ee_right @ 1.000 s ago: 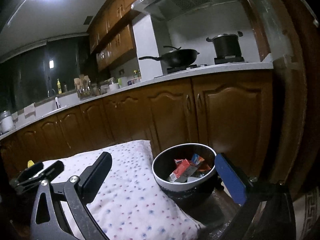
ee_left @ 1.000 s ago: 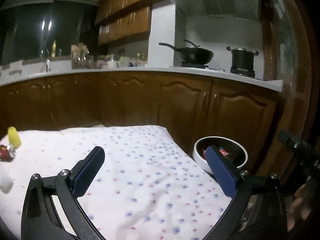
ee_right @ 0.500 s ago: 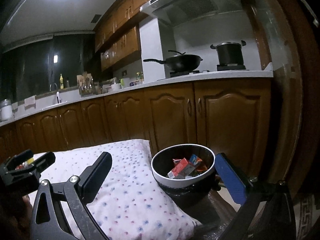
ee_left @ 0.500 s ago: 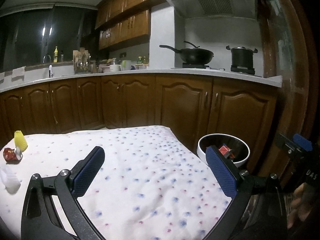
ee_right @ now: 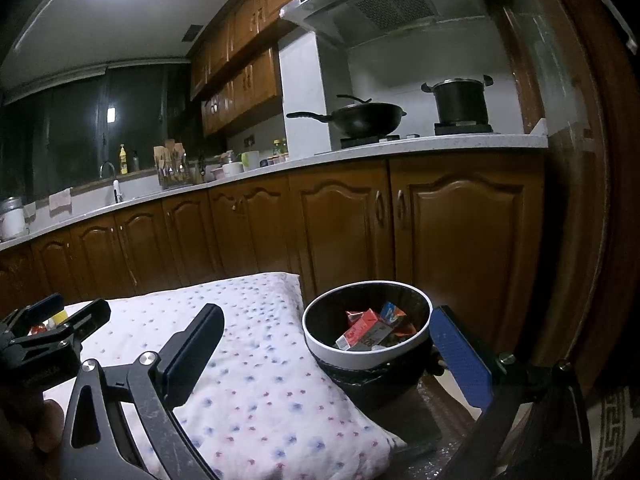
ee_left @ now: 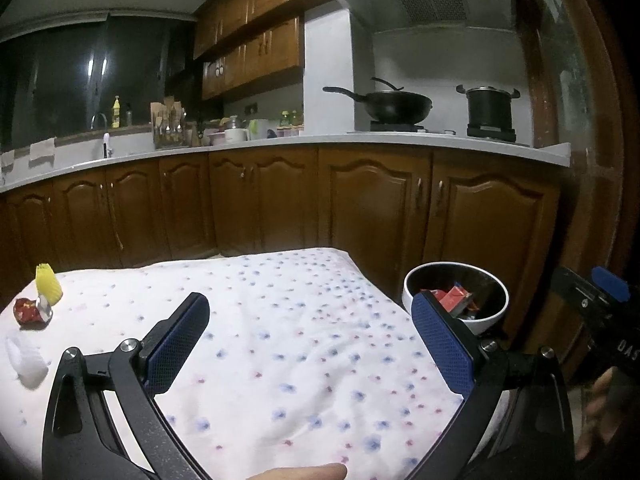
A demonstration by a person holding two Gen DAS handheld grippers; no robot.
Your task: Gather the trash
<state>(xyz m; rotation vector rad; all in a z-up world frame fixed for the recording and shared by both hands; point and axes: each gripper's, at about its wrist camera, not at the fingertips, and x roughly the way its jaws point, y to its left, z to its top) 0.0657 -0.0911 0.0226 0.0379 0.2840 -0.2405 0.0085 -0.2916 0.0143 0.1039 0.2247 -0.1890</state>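
Three pieces of trash lie at the left end of the dotted cloth (ee_left: pixel 304 320): a yellow ribbed cup (ee_left: pixel 48 290), a crumpled red wrapper (ee_left: pixel 30 311) and a white crumpled piece (ee_left: pixel 26 358). My left gripper (ee_left: pixel 310 340) hovers open over the cloth, well to their right, holding nothing. A white-rimmed bin (ee_right: pixel 316 344) stands off the cloth's right end with red cartons (ee_right: pixel 364 328) inside. My right gripper (ee_right: pixel 326 354) is open and empty just in front of the bin. The bin (ee_left: pixel 412 300) also shows in the left wrist view.
Brown kitchen cabinets (ee_left: pixel 360 208) run behind under a pale counter (ee_left: pixel 400 142) with a wok (ee_left: pixel 384 106) and a pot (ee_left: pixel 488 110). A wooden door frame (ee_right: pixel 580 200) rises at the right. A fingertip (ee_left: pixel 304 472) shows at the bottom edge.
The left wrist view has levelled and turned slightly left, bringing the trash pieces further into view. The right gripper has tilted a little; both stay open.
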